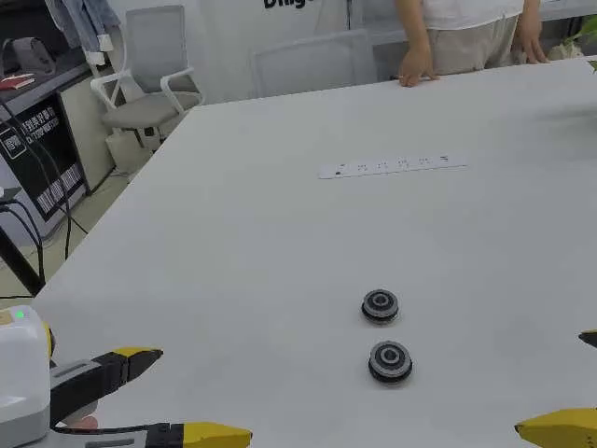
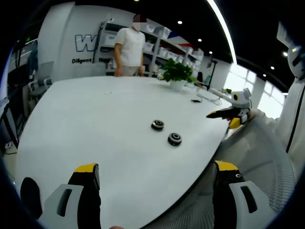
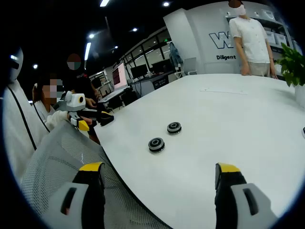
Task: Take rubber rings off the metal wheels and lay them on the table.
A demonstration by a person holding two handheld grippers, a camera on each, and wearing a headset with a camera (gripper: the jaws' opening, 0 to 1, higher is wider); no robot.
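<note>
Two small metal wheels with dark rubber rings lie flat on the white table (image 1: 280, 243), one wheel (image 1: 380, 305) farther off and the other wheel (image 1: 389, 361) closer to me. My left gripper (image 1: 182, 397) hovers open at the front left edge, well left of the wheels. My right gripper (image 1: 569, 383) stands open at the front right. In the left gripper view, the open left gripper (image 2: 157, 168) faces both wheels (image 2: 157, 125) (image 2: 175, 139) from a distance, with the right gripper (image 2: 228, 113) beyond them. The right gripper (image 3: 159, 168) also looks at both wheels (image 3: 156, 144) (image 3: 174, 127). Neither gripper holds anything.
A white power strip (image 1: 392, 166) lies farther back on the table. A person (image 1: 457, 37) stands at the far edge with a hand on it. Office chairs (image 1: 149, 65) stand at the back left. A potted plant (image 2: 177, 71) sits on the far right side.
</note>
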